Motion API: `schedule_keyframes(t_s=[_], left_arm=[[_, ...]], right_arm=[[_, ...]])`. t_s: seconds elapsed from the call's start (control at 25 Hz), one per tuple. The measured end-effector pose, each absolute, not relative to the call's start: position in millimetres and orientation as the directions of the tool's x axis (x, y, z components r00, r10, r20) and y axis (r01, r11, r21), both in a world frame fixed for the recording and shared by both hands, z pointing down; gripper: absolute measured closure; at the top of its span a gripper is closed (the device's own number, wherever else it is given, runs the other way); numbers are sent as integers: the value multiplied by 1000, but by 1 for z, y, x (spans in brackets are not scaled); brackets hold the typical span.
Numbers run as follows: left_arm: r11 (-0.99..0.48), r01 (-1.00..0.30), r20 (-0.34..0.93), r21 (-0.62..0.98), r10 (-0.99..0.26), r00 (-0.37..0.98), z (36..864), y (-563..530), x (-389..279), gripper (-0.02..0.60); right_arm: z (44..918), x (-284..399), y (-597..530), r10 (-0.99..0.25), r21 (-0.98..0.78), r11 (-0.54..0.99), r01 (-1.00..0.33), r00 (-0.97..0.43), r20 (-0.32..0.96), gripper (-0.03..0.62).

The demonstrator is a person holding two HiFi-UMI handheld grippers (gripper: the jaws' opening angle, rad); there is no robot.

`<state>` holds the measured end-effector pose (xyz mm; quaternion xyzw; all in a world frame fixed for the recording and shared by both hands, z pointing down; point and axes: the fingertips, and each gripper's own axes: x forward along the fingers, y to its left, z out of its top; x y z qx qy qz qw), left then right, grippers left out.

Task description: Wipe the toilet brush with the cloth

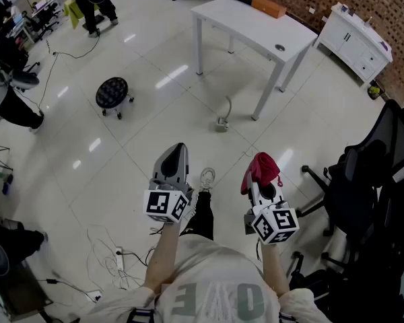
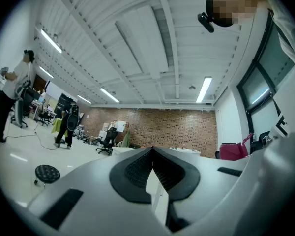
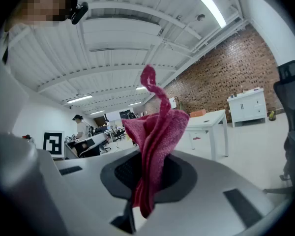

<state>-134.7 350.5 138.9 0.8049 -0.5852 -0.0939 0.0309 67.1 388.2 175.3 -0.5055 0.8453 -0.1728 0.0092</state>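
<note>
A crimson cloth (image 1: 261,169) is bunched in my right gripper (image 1: 257,180), which is shut on it and held out at about waist height over the floor. In the right gripper view the cloth (image 3: 155,136) stands up from between the black pads (image 3: 182,173) and hangs down in front of them. My left gripper (image 1: 175,160) is held beside it, shut with nothing in it. In the left gripper view its pads (image 2: 177,173) meet at a point (image 2: 152,151). No toilet brush shows in any view.
A white table (image 1: 252,29) with an orange box (image 1: 268,7) stands ahead. A white cabinet (image 1: 358,42) lines the brick wall at the right. Black office chairs (image 1: 363,180) crowd my right side. A round black stool (image 1: 112,94) and floor cables (image 1: 114,258) lie to the left.
</note>
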Motion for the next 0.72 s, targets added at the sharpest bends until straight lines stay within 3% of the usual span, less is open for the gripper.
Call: schedule_keyframes(t_s=[0.36,0.72], left_arm=[[-384,-917,-140,110,-919,368,81,57,-155,578],[-440,-886,-99,146,-897,430,95,-57,-140,578]], right_arm=[[128,51,102,-897,-330,365,-871,-424,126,562],[122,35,-24,-895,-334,372,-866,-430,119,562]])
